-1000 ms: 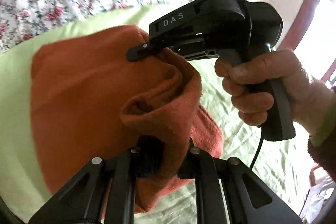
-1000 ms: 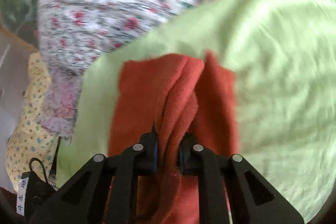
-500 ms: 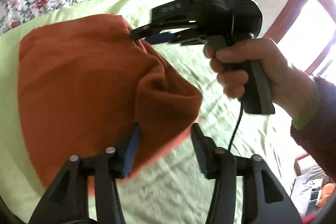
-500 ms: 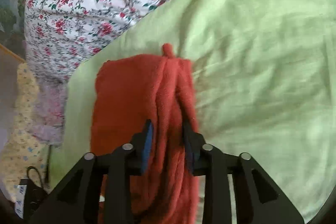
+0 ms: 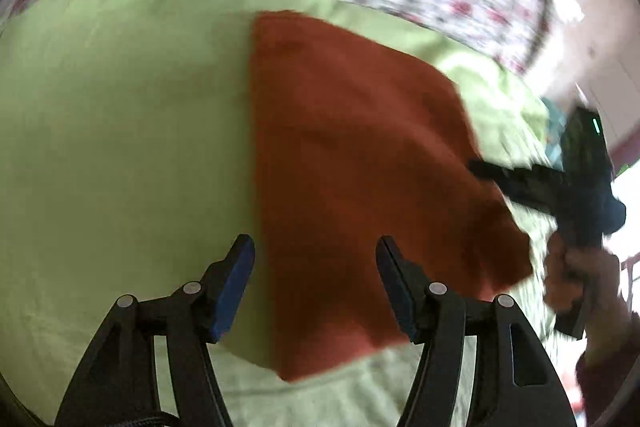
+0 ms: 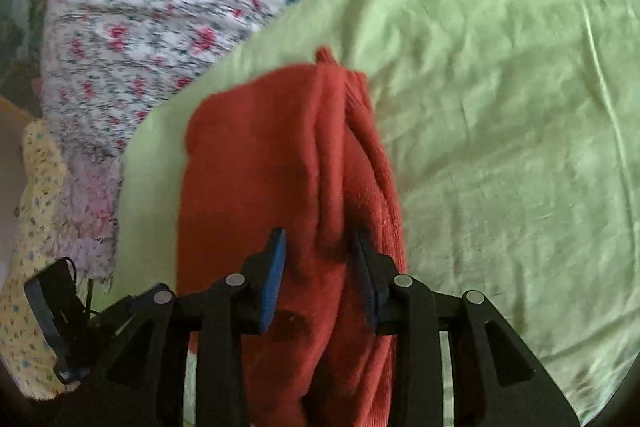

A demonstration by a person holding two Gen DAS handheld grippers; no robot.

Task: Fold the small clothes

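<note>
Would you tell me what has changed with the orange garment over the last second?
Both grippers let go: the left gripper has pulled clear, the right gripper is opening around a ridge. The orange garment dropped flat, folded. It stays on the green sheet.

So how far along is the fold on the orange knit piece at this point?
Done: the orange garment lies doubled on the green sheet, mostly flat. In hand: both grippers are letting go. The left gripper is opening, clear of the cloth; the right gripper is opening with a raised ridge of knit between its jaws. Left: that bunched ridge wants smoothing, perhaps another fold.
</note>
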